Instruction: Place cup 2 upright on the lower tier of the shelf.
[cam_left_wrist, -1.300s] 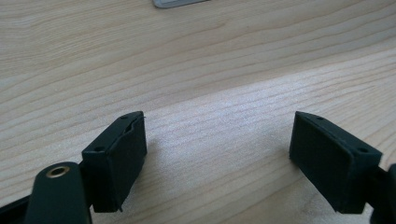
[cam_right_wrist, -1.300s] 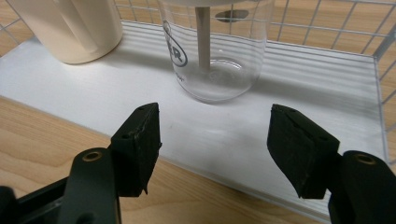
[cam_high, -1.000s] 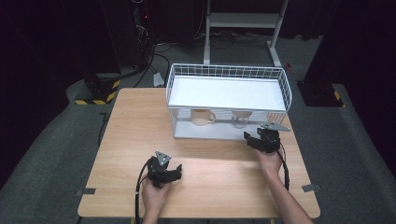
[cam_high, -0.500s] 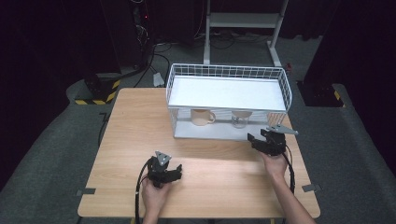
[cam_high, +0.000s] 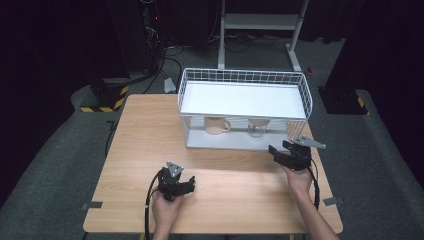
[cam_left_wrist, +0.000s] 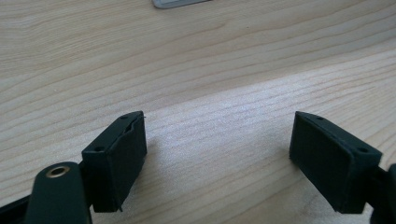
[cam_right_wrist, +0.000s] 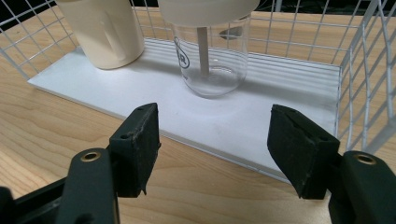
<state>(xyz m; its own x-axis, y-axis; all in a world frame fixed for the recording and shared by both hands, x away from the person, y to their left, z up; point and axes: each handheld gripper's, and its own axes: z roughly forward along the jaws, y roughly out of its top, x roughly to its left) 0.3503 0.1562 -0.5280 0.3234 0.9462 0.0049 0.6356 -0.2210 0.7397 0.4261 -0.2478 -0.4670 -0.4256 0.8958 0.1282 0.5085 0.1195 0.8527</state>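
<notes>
A white wire rack (cam_high: 243, 76) stands at the back of the wooden table (cam_high: 145, 145). On its lower shelf (cam_right_wrist: 261, 121) sit a cream mug (cam_high: 216, 125) (cam_right_wrist: 105, 30) and, to the right of it, a clear glass jar (cam_high: 256, 128) (cam_right_wrist: 212, 60) with a pale lid. My right gripper (cam_high: 275, 153) (cam_right_wrist: 215, 149) is open just in front of the shelf's right end, aimed at the jar, with nothing between its jaws. My left gripper (cam_high: 189, 185) (cam_left_wrist: 217, 154) rests low over the bare wood near the table's front, also open with nothing in it.
The rack's wire side wall (cam_right_wrist: 369, 70) rises close to the right of my right gripper. A white metal stand (cam_high: 260, 22) and cables (cam_high: 165, 55) lie on the floor behind the table. Grey tape marks (cam_high: 332, 201) sit at the front corners.
My right gripper has drifted to the right along the rack's front. The left gripper has stayed where it was.
</notes>
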